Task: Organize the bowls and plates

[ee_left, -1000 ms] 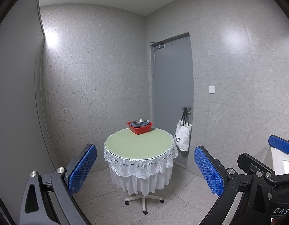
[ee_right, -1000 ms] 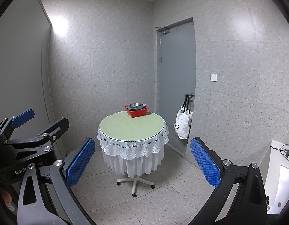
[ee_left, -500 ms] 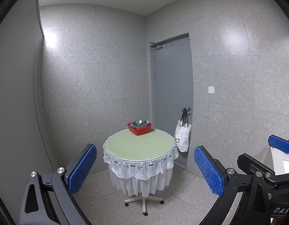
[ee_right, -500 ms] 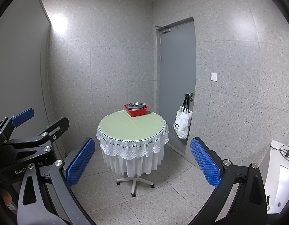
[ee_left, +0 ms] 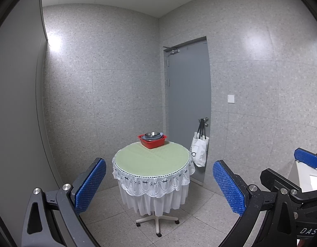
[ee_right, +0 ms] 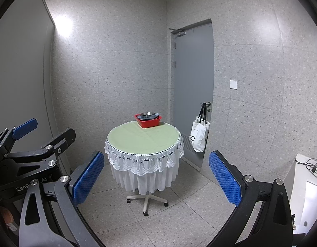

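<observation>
Small round table (ee_left: 151, 160) stands on a speckled tile floor (ee_left: 199, 216), on a single white post with a five-star caster base (ee_left: 157, 221). Top is covered by a pale green cloth (ee_right: 144, 139) with a white lace skirt (ee_right: 145, 164) hanging around the rim. One red tub (ee_left: 152, 141) sits at the far edge of the top, holding stacked dishes (ee_left: 152, 135), a metal bowl uppermost. Rest of the green cloth is bare.
</observation>
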### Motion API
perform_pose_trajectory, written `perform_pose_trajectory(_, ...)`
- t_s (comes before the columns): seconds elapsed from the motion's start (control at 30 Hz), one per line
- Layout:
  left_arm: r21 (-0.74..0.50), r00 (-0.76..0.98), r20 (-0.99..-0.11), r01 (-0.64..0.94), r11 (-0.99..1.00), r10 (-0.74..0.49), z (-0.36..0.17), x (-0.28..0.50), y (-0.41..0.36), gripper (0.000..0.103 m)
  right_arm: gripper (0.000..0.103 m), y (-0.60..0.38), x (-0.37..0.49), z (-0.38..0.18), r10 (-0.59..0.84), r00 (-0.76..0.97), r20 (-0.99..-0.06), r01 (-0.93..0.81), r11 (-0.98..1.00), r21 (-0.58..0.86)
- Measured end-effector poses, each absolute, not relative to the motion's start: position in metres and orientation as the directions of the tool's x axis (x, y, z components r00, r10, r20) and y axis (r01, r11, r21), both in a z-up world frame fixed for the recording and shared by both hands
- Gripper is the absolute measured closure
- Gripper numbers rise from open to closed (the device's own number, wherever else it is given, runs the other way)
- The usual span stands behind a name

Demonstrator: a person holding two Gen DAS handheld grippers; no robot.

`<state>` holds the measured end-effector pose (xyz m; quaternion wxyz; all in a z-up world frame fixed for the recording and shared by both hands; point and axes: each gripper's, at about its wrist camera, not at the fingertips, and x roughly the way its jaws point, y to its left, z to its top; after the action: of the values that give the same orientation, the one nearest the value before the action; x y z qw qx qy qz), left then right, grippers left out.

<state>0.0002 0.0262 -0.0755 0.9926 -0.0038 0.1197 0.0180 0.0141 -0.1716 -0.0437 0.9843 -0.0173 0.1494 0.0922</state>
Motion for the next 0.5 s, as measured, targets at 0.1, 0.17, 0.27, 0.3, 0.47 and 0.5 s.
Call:
perform_pose_trajectory(0.1,-0.003,0.971,-0.237,-0.037,0.999,0.035,-0.076,-0.0004,0.0248,0.001,0.0,-0.1729,0.0148,-0.0435,0.177,0.938,-0.298,-0.188,0.982,-0.007)
perform_pose_trajectory(0.17,-0.003,0.971,-0.238,-0.037,0.999,0.035,-0.0761,-0.0003,0.0247,0.001,0.0,-0.1735,0.0146,-0.0438,0.177,0.938,-0.298,-0.188,0.982,-0.007)
perform_pose_trajectory(0.27,-0.004,0.971,-0.237,-0.038,0.999,0.036,-0.0759,-0.0008,0.0232,0.001,0.0,-0.1738,0.0147,-0.0437,0.178,0.938,-0.298,-0.189,0.982,-0.007)
perform_pose_trajectory(0.3,-0.003,0.971,-0.237,-0.038,0.999,0.037,-0.0759,-0.0006,0.0235,0.001,0.0,-0.1734,0.0149,-0.0435,0.178,0.938,-0.298,-0.188,0.982,-0.007)
perform_pose_trajectory(0.47,-0.003,0.971,-0.236,-0.041,0.999,0.039,-0.0763,-0.0007,0.0237,0.001,0.0,-0.1768,0.0138,-0.0425,0.18,0.938,-0.297,-0.19,0.982,-0.005)
perform_pose_trajectory(0.5,-0.003,0.971,-0.237,-0.04,0.999,0.038,-0.0762,-0.0004,0.024,0.001,0.0,-0.1773,0.0145,-0.0419,0.181,0.937,-0.298,-0.191,0.982,-0.005)
